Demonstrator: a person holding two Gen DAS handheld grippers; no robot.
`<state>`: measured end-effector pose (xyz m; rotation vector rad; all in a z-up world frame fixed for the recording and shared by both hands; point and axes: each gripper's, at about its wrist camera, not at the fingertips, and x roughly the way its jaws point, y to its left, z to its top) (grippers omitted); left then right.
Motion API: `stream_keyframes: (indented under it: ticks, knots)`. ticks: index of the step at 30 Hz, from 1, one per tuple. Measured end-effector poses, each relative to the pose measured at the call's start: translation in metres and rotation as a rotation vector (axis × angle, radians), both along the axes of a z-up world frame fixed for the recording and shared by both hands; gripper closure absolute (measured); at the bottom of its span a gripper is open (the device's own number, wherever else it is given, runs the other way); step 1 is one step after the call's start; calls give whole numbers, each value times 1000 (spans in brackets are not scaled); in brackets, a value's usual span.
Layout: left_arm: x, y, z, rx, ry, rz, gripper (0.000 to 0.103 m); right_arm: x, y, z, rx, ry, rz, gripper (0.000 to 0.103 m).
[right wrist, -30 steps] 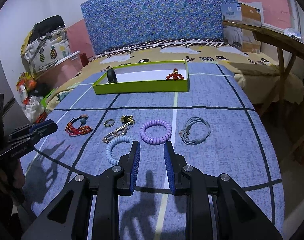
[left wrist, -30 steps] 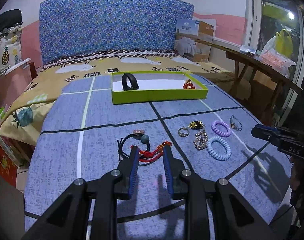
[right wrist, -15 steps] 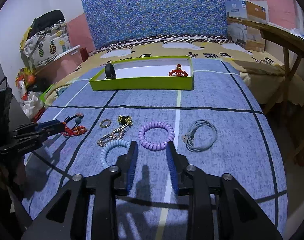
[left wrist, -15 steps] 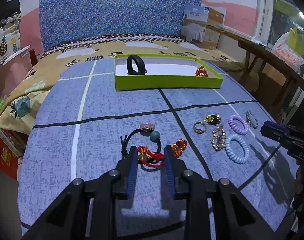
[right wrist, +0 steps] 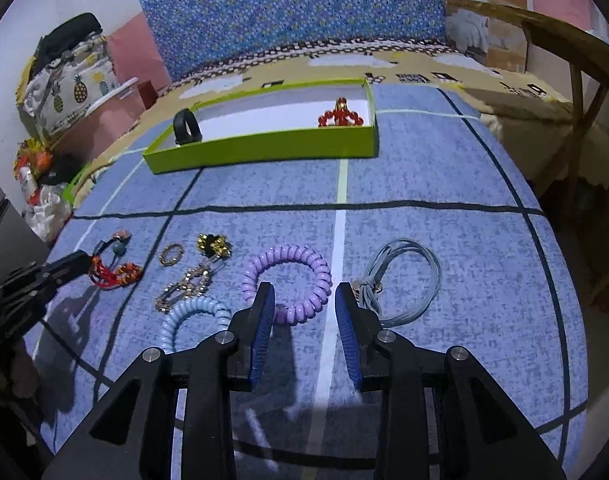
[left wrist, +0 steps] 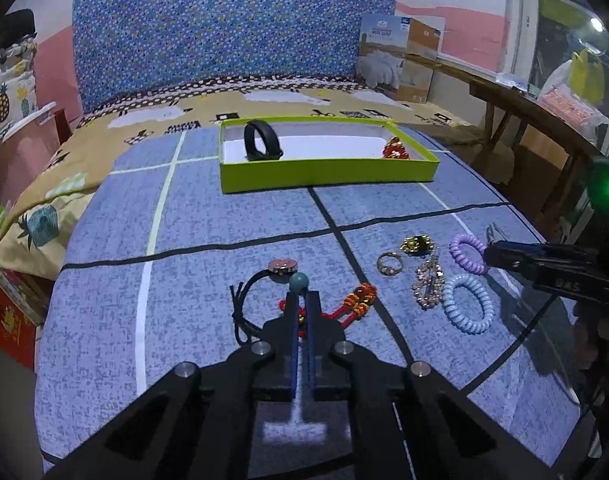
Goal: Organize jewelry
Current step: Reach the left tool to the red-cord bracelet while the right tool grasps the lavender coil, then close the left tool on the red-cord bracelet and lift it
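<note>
My left gripper (left wrist: 302, 300) is shut on the red cord bracelet (left wrist: 354, 302), which lies on the blue cloth beside a black cord bracelet with a teal bead (left wrist: 297, 281). In the right wrist view the red bracelet (right wrist: 114, 274) sits at the left gripper's tip. My right gripper (right wrist: 304, 292) is open, its fingers around the near edge of the purple coil hair tie (right wrist: 287, 276). A light blue coil tie (right wrist: 196, 314), a gold chain (right wrist: 186, 286), a ring (right wrist: 171, 254) and a gold brooch (right wrist: 214, 244) lie to its left. The green tray (right wrist: 264, 146) holds a black band (right wrist: 187, 128) and red beads (right wrist: 340, 116).
A grey cord necklace (right wrist: 404, 280) lies right of my right gripper. A wooden table (right wrist: 564, 40) stands at the right edge of the bed. A blue patterned headboard (left wrist: 232, 40) and a cardboard box (left wrist: 400, 60) are at the back.
My left gripper has closed on the red cord bracelet. My right gripper has moved forward and down, and now straddles the purple coil tie.
</note>
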<state>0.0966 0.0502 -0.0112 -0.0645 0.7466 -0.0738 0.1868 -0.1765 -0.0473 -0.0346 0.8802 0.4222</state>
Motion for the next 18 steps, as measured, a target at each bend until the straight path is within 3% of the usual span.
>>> stream_keyframes:
  ticks: [3, 8, 18]
  knots:
    - [-3, -2, 3, -6, -17, -18, 101, 3, 3, -2, -13, 7, 3, 73]
    - [-9, -6, 9, -20, -43, -45, 102, 9, 11, -6, -82, 9, 3, 93]
    - [-19, 3, 22, -15, -92, -21, 103, -1, 6, -4, -65, -8, -5, 94]
